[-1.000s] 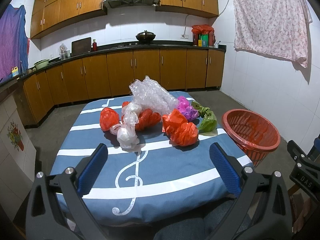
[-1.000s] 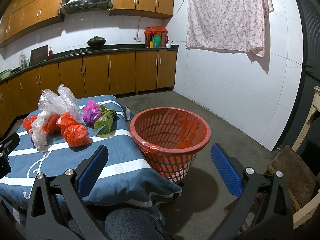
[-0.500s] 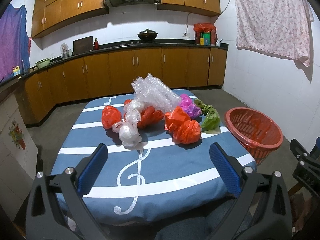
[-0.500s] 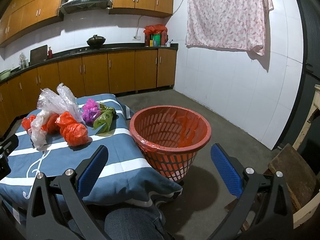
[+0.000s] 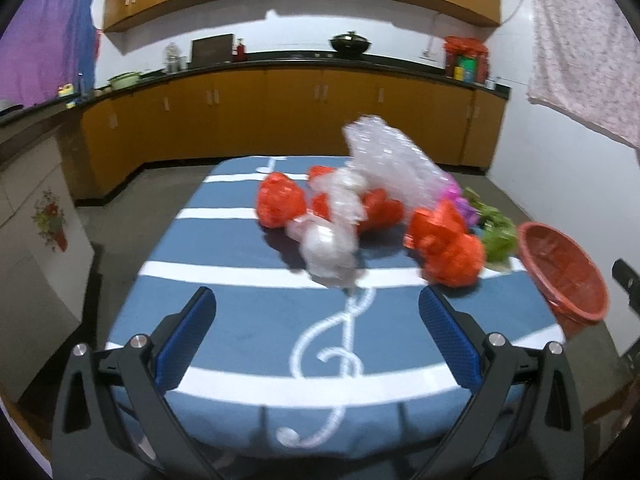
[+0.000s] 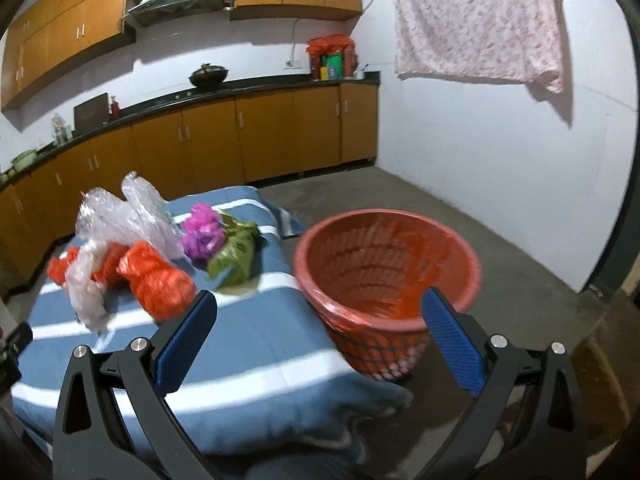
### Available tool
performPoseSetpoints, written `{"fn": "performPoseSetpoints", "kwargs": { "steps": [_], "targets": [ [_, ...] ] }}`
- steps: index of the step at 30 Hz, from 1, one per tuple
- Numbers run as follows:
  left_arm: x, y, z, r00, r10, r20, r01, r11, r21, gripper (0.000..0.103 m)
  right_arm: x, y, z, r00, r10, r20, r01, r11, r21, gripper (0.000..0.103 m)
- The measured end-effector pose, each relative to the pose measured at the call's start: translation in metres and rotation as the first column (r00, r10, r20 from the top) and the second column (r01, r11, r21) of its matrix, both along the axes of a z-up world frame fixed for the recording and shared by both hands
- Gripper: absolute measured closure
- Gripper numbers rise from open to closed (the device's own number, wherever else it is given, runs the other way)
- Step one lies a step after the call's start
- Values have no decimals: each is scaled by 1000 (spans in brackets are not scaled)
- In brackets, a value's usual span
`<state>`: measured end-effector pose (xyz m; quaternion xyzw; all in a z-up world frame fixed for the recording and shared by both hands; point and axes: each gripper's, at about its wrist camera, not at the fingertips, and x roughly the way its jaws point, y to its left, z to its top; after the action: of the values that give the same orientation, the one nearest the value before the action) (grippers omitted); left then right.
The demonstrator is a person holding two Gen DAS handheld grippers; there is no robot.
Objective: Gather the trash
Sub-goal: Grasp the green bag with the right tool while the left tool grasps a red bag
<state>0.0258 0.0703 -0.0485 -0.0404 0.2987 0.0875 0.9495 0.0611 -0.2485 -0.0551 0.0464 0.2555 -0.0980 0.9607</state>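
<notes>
Crumpled trash lies in a heap on the blue striped tablecloth (image 5: 248, 320): orange bags (image 5: 452, 254) (image 6: 158, 282), a white bag (image 5: 330, 254), bubble wrap (image 5: 394, 166) (image 6: 128, 216), a purple wad (image 6: 202, 236) and a green wrapper (image 6: 236, 254). A red mesh basket (image 6: 384, 276) (image 5: 560, 276) stands on the floor at the table's right edge. My left gripper (image 5: 318, 328) hovers open over the near part of the table, short of the heap. Over the table corner and the basket's near rim, my right gripper (image 6: 318, 330) is open and holds nothing.
Wooden kitchen cabinets (image 5: 280, 116) and a dark counter run along the far wall. A floral cloth (image 6: 480, 20) hangs on the white right wall. Bare concrete floor (image 6: 520, 248) lies beyond the basket. A tiled cabinet (image 5: 36, 240) stands left of the table.
Both grippers have moved forward and tilted down; the trash heap and the basket look closer. Both stay open and nothing has been picked up.
</notes>
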Motion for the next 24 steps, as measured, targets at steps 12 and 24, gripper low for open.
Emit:
{"fn": "performPoseSetpoints", "kwargs": {
  "steps": [12,24],
  "targets": [
    [43,48,-11,994,98,-40,-99,994,-37,4,137,27,-29,972,143,-188,-127,987,96,55],
    [94,74,-8,995,101,-26,-102,993,-59,8,188,31,-67,934,174,-312,-138,981,134,83]
  ]
}}
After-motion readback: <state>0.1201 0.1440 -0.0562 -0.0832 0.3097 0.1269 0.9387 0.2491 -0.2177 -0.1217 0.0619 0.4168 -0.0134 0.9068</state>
